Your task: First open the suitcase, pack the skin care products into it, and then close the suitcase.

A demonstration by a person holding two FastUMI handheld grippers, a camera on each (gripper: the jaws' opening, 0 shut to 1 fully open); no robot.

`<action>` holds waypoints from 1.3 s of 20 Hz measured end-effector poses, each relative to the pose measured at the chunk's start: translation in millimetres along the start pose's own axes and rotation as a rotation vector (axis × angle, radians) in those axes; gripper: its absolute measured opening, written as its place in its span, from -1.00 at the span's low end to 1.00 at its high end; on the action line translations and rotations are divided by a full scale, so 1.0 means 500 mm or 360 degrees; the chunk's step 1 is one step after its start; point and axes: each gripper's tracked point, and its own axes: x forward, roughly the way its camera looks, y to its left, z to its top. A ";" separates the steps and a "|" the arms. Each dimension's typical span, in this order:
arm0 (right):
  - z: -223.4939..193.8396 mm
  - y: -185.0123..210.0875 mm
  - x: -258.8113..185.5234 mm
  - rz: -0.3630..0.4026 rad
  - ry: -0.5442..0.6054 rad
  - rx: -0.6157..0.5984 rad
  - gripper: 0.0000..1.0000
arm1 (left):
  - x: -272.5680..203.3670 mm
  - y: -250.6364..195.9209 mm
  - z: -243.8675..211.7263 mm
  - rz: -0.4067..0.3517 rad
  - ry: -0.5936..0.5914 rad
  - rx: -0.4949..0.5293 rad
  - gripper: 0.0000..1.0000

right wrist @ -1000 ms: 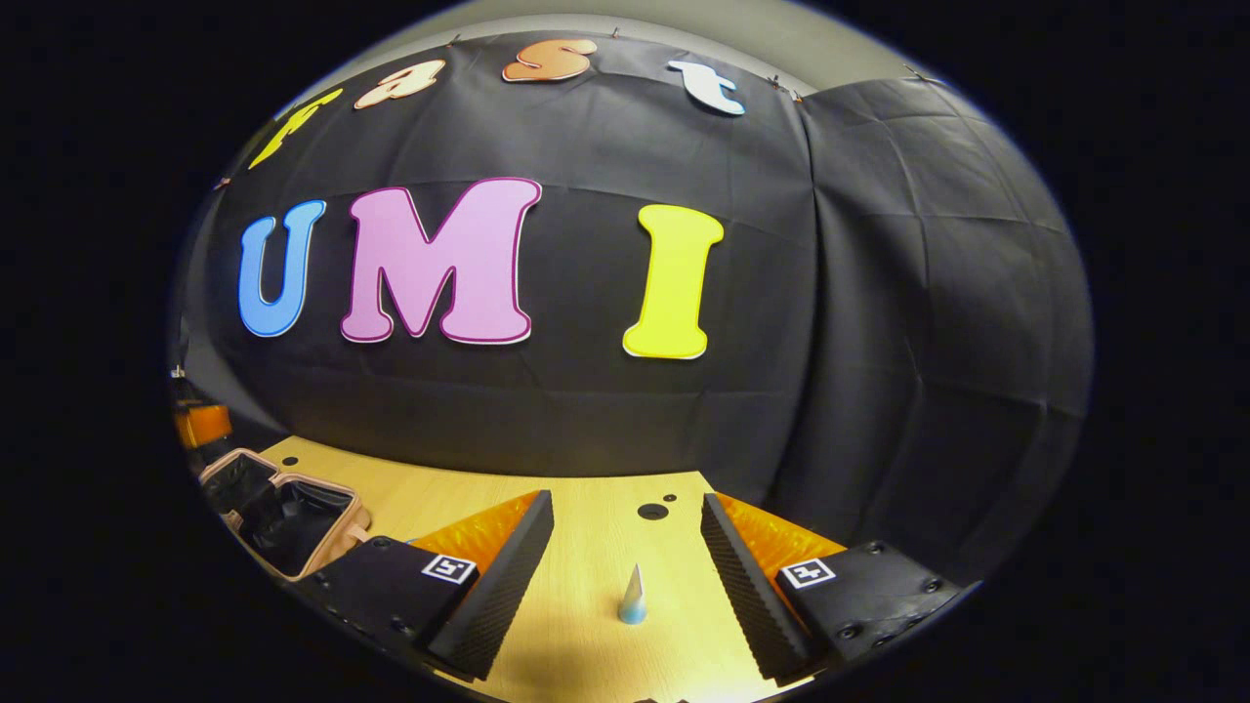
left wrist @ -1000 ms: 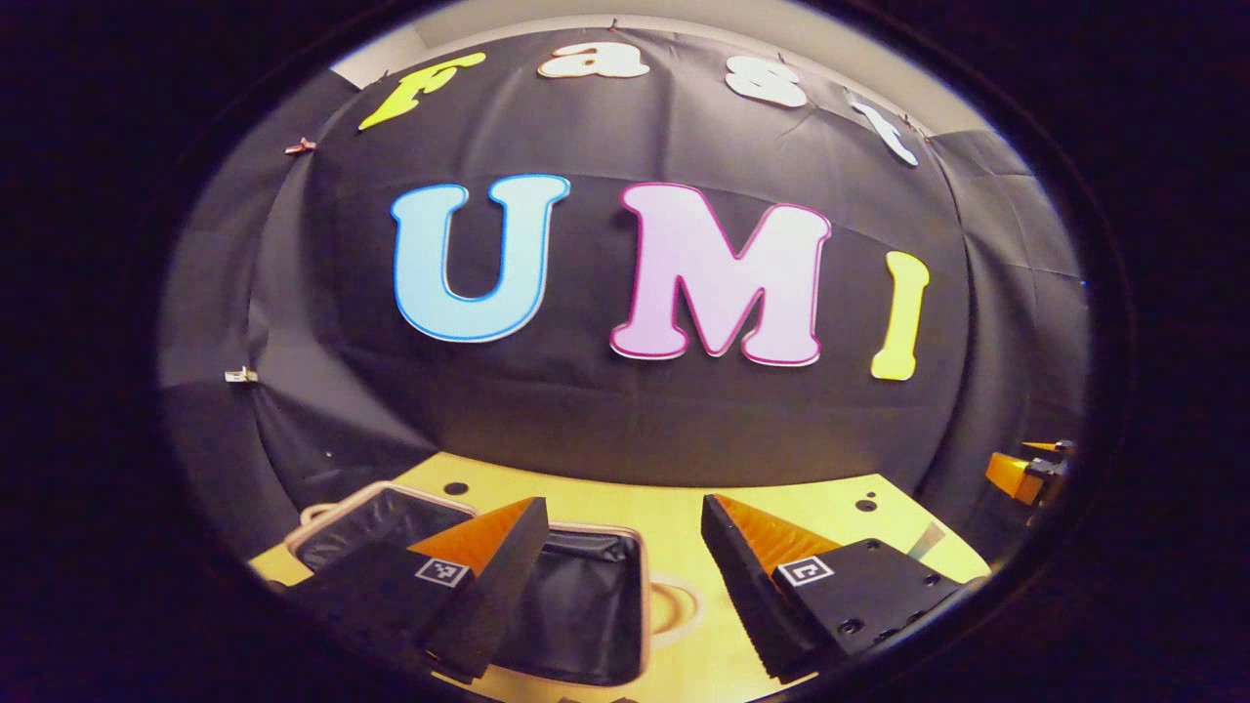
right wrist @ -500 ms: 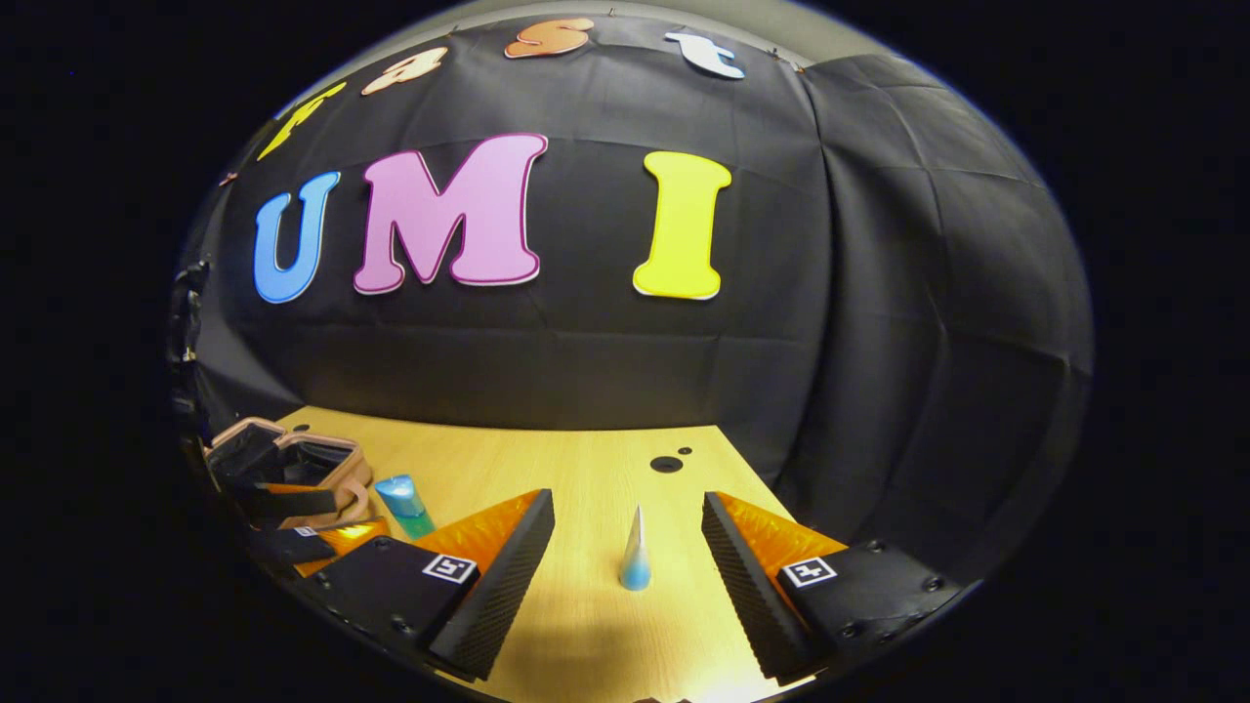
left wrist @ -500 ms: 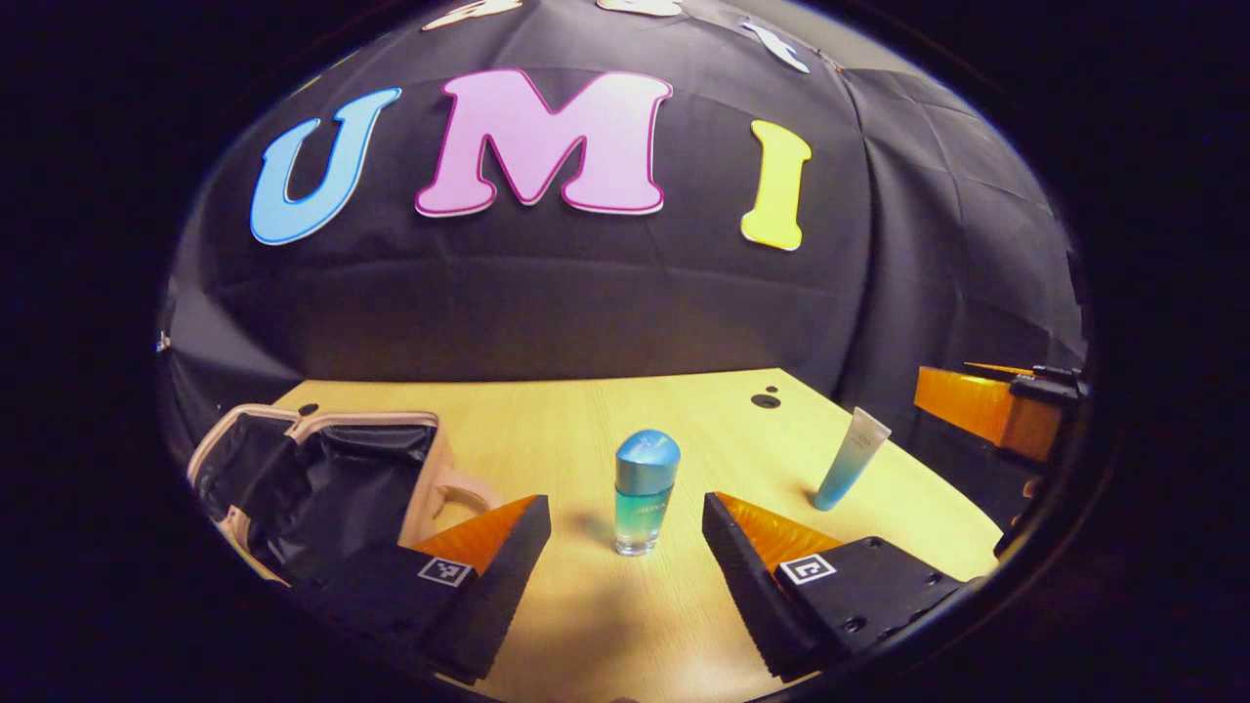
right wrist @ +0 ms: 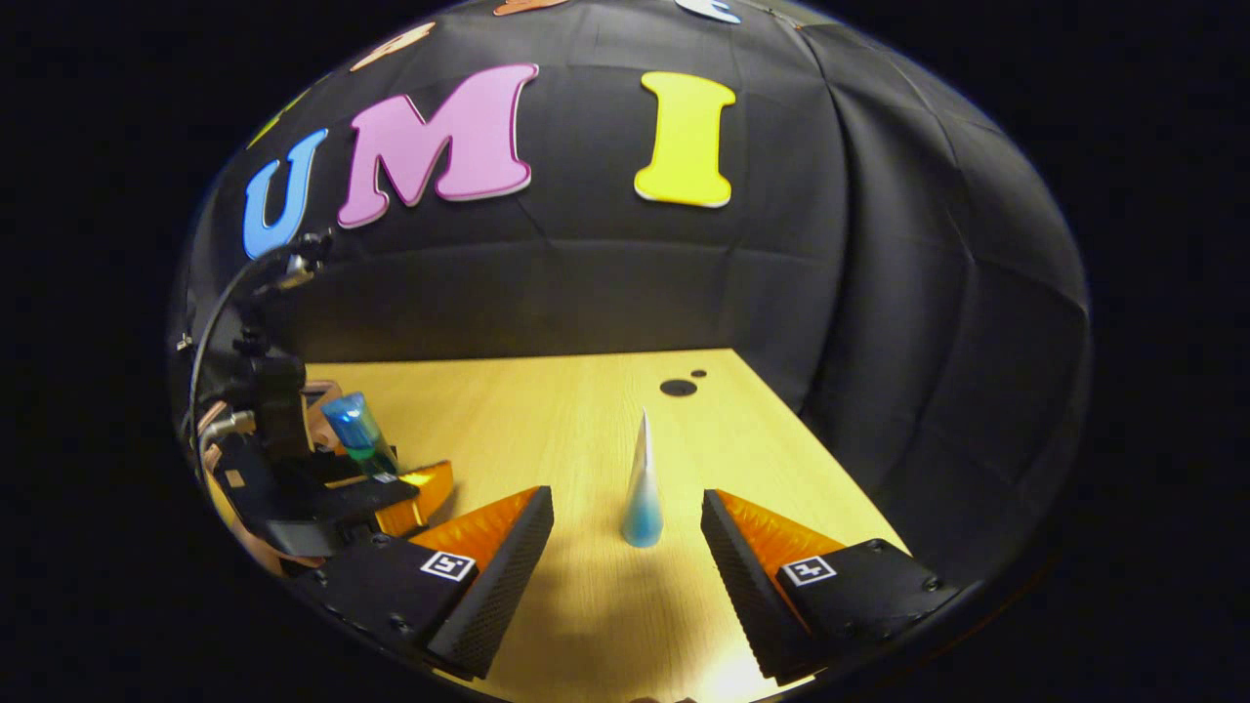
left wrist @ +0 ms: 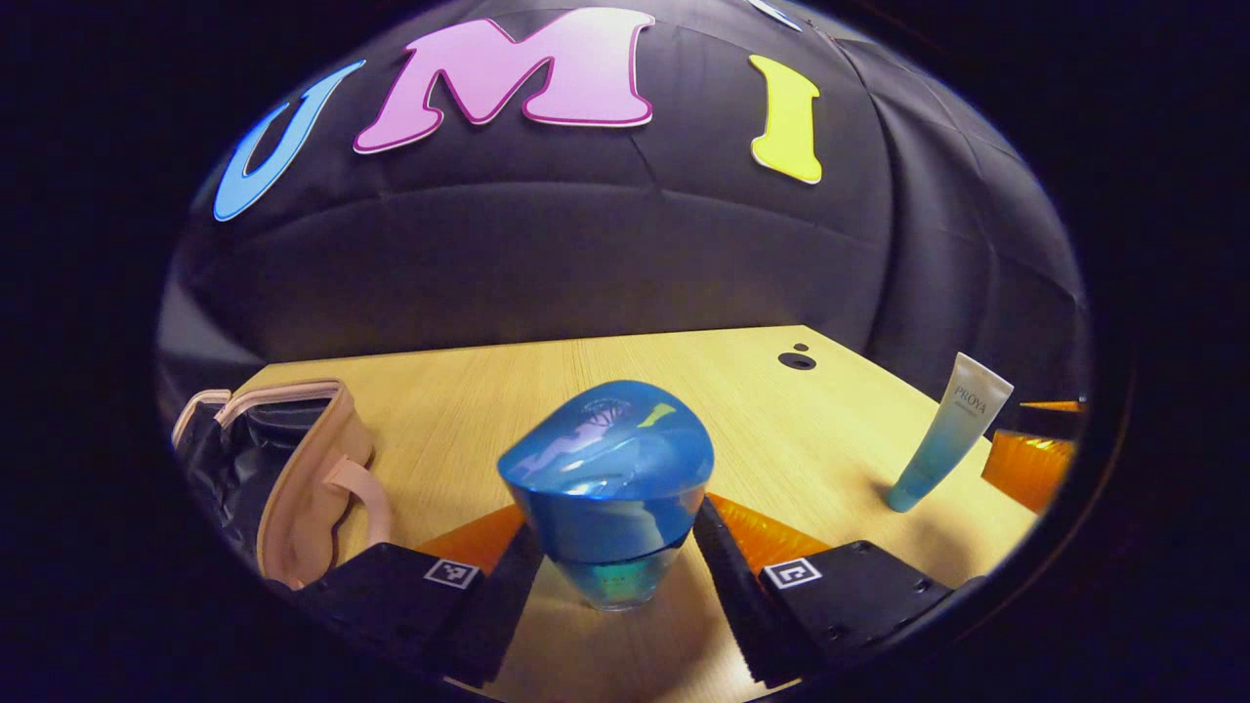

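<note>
Suitcase (left wrist: 293, 478) lay open at nine o'clock; my left gripper (left wrist: 613, 586) straddled the bottle (left wrist: 607, 488), grip unclear, right gripper (right wrist: 627, 576) spread before the tube (right wrist: 642, 483), nothing packed.

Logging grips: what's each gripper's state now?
Left gripper: open around the bottle, contact unclear.
Right gripper: open, tube ahead, untouched.

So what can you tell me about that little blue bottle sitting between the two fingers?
The blue bottle stands upright on the wooden table. It has a broad, glossy, rounded blue cap over a clear body, tinted blue-green, that looks like glass. It sits right between the fingers of the left gripper, which flank it closely; whether they press it yet is unclear. In the right gripper view the same bottle appears beside the open suitcase.
</note>
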 end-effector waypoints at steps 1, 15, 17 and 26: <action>-0.003 0.001 0.017 -0.0004 0.0004 -0.0001 0.95 | 0.004 0.000 -0.002 -0.0002 0.0012 -0.0011 0.58; -0.045 -0.005 0.188 -0.0110 0.0074 0.0041 0.93 | 0.015 -0.004 0.004 -0.0015 0.0007 0.0033 0.02; -0.041 -0.017 0.202 -0.0157 0.0038 0.0055 0.31 | 0.014 -0.004 0.004 -0.0016 0.0006 0.0033 0.04; -0.028 0.022 0.172 -0.0008 0.0027 -0.0003 -0.48 | 0.001 -0.017 0.002 -0.0099 -0.0017 0.0010 0.06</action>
